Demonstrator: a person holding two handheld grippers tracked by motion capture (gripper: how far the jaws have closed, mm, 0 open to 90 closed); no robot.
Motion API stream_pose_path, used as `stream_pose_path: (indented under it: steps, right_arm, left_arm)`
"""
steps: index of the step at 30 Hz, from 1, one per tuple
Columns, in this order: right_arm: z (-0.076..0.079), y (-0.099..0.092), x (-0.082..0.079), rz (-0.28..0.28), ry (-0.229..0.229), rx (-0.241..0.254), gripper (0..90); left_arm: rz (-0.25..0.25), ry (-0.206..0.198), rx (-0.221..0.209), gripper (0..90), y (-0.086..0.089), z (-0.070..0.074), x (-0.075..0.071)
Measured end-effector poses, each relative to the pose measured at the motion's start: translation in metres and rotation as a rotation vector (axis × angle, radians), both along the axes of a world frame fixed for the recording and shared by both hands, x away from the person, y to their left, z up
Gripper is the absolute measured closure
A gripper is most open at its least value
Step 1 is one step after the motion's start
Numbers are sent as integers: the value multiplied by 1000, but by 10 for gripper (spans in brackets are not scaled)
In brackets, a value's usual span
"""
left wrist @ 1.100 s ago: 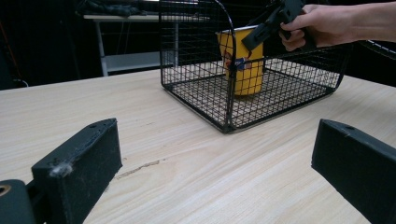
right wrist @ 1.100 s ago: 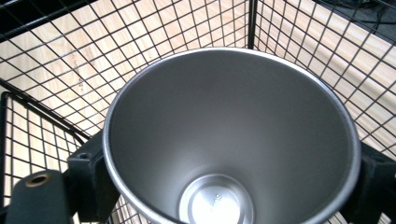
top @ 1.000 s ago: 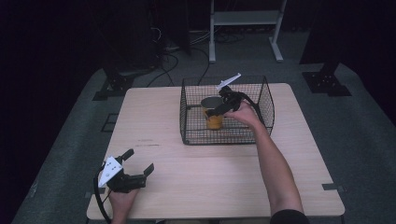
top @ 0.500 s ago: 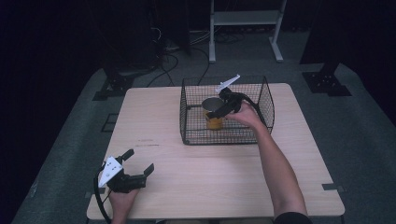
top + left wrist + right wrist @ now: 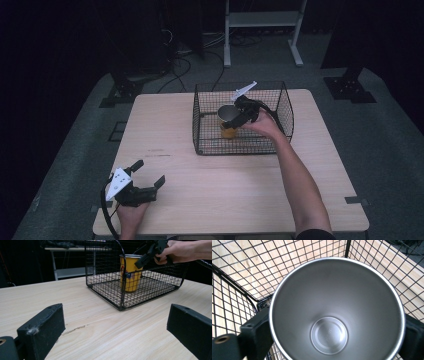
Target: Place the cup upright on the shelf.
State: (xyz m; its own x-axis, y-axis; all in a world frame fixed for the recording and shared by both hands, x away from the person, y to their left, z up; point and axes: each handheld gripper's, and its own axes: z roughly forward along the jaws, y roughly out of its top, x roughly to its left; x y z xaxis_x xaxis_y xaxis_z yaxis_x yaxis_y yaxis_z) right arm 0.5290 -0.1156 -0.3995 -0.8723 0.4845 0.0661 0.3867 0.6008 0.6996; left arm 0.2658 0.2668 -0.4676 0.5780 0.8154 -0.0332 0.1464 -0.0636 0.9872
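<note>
Cup (image 5: 228, 120) (upright in the basket (image 5: 285, 107)) sits between the right tool's (image 5: 239, 118) jaws.

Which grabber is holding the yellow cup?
The right gripper, inside the wire basket, is clamped around the yellow cup. The left gripper is open, holding nothing.

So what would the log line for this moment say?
right gripper: jaws around yellow cup | cup: upright in wire basket | left gripper: open, near table front edge
</note>
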Motion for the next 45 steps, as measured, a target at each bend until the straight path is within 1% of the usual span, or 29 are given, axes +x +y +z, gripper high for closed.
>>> stream_pose_path:
  steps: [1, 5, 7, 10, 12, 15, 18, 23, 28, 30, 31, 32, 35, 36, 37, 39, 42, 45]
  right_arm:
    - [1, 0, 0, -2, -4, 8, 48]
    - [1, 0, 0, -2, -10, 8, 39]
    - [2, 0, -1, -7, -9, 23, 32]
    - [5, -1, -1, -11, -20, 29, 24]
    - [6, -1, -2, -11, -18, 45, 19]
    - [10, -3, -2, -12, -29, 61, 19]
    - [15, -6, -2, -16, -37, 90, 20]
    - [25, -10, -3, -28, -56, 120, 20]
    - [37, -17, -7, -30, -67, 184, 20]
    - [39, -18, -8, -30, -71, 189, 20]
    - [45, -21, -12, -20, -76, 203, 20]
    - [47, -23, -14, -17, -79, 207, 20]
    - [52, -29, -20, -8, -68, 242, 26]
    - [53, -32, -23, -5, -64, 249, 53]
    - [54, -34, -26, 3, -64, 258, 61]
    - [56, -37, -32, 8, -61, 258, 61]
    - [57, -44, -40, 10, -57, 277, 61]
    - [57, -50, -47, 11, -54, 268, 61]
  left_arm:
    - [0, 0, 0, 8, 0, 0, 0]
    - [0, 0, 0, 9, 0, 0, 0]
    - [0, 0, -1, 8, 0, 0, 0]
    - [1, 0, -1, 9, 0, 0, 0]
    - [1, 1, -1, 8, 0, 0, 0]
    - [1, 0, -3, 8, 0, 0, 1]
    - [2, 0, -3, 8, 0, 0, 1]
    - [3, 1, -3, 8, 1, 0, 1]
    - [4, 1, -3, 8, 1, 0, 1]
    - [5, 2, -2, 8, 1, 0, 2]
    - [5, 3, 0, 8, 1, 0, 2]
    - [5, 3, -1, 8, 1, 0, 2]
    - [5, 4, 1, 8, 0, 0, 1]
    - [3, 3, 1, 9, 0, 0, 1]
    - [1, 3, 2, 8, 0, 0, 1]
    - [-4, 3, 2, 8, 0, 0, 1]
    - [-6, 3, 3, 8, -1, 0, 1]
    - [-6, 3, 3, 8, 0, 0, 1]
